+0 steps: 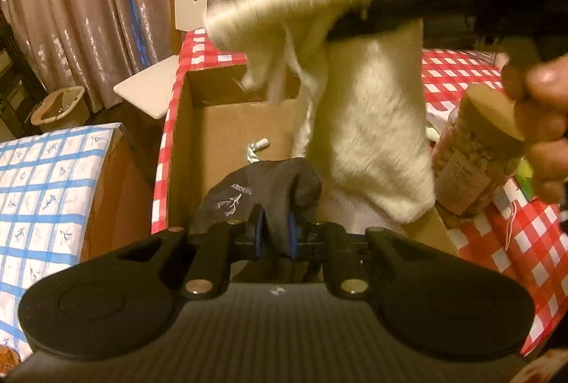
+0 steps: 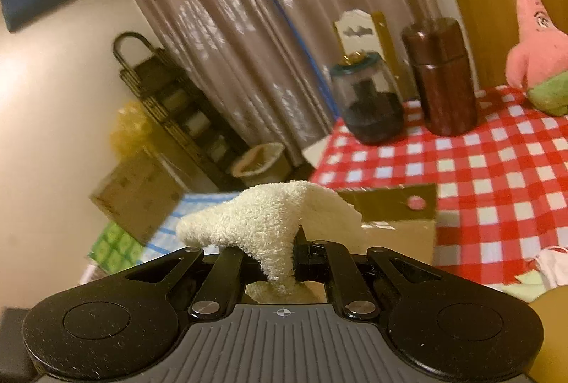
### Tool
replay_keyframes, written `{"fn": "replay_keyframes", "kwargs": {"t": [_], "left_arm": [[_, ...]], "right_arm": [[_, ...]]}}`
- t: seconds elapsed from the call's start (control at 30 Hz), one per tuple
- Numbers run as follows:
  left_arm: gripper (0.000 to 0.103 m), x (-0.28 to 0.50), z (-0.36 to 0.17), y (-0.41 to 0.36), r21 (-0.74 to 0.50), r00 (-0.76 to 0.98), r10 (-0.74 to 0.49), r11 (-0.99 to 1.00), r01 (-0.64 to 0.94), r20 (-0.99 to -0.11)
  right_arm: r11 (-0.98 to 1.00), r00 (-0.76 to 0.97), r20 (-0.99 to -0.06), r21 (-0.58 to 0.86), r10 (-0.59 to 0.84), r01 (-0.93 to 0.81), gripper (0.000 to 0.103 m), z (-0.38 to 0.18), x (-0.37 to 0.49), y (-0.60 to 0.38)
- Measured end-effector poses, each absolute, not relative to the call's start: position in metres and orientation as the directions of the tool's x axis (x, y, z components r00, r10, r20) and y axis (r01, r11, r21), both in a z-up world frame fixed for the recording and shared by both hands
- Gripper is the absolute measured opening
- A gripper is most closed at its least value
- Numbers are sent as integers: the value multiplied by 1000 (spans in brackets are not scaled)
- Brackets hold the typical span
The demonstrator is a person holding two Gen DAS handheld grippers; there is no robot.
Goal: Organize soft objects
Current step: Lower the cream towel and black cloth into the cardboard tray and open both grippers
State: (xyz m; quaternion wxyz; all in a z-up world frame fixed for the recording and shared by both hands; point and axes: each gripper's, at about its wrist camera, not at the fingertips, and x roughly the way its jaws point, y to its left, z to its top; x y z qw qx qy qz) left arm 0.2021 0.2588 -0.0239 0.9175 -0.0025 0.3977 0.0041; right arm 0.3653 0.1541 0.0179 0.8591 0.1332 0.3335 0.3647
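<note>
In the left wrist view my left gripper (image 1: 276,235) is shut on a dark grey fabric piece (image 1: 248,194) with a white printed mark, held over the near edge of an open cardboard box (image 1: 220,130). My right gripper (image 1: 358,10) reaches in from the upper right, shut on a fluffy cream towel (image 1: 365,134) that hangs down over the box. In the right wrist view the right gripper (image 2: 284,262) pinches the cream towel (image 2: 262,216), which bunches over its fingers. A pink star-shaped plush toy (image 2: 532,42) stands on the red-check tablecloth at the far right.
A cork-lidded jar (image 1: 472,162) stands right of the box, by a person's hand (image 1: 546,120). A small white item (image 1: 257,148) lies inside the box. A blue-check covered box (image 1: 46,191) sits at the left. A dark glass jar (image 2: 369,98) and a brown canister (image 2: 445,77) stand at the table's far edge.
</note>
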Motion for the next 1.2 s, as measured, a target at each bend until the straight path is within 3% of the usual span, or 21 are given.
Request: {"fn": "replay_keyframes", "kwargs": {"t": [0.07,0.17,0.23,0.3,0.37,0.77,1.2], "left_arm": [[30,201,-25,259,-7,680,3,1000,-13,-733],[41,200,-24,260,-11,683,8,1000,-23,-730],[43,197,-22,260,-11,687,13,999,-30,-726],[45,194,-19,259,-15,690,12,999,-33,-723],[45,192,-18,259,-17,693,12,999,-34,-721],[50,178,-3,249,-14,705,27,999,-52,-709],[53,166,11,234,-26,724,26,998,-61,-690]], "right_arm": [[713,508,-501,459,700,-530,8,8,365,153],[736,495,-550,426,673,-527,11,-3,364,154],[742,485,-573,400,661,-539,20,-4,361,153],[748,495,-577,371,650,-550,49,-3,357,151],[745,505,-564,359,653,-562,57,-1,351,149],[766,544,-576,250,610,-592,66,24,333,142],[764,585,-515,256,626,-592,66,61,309,99]]}}
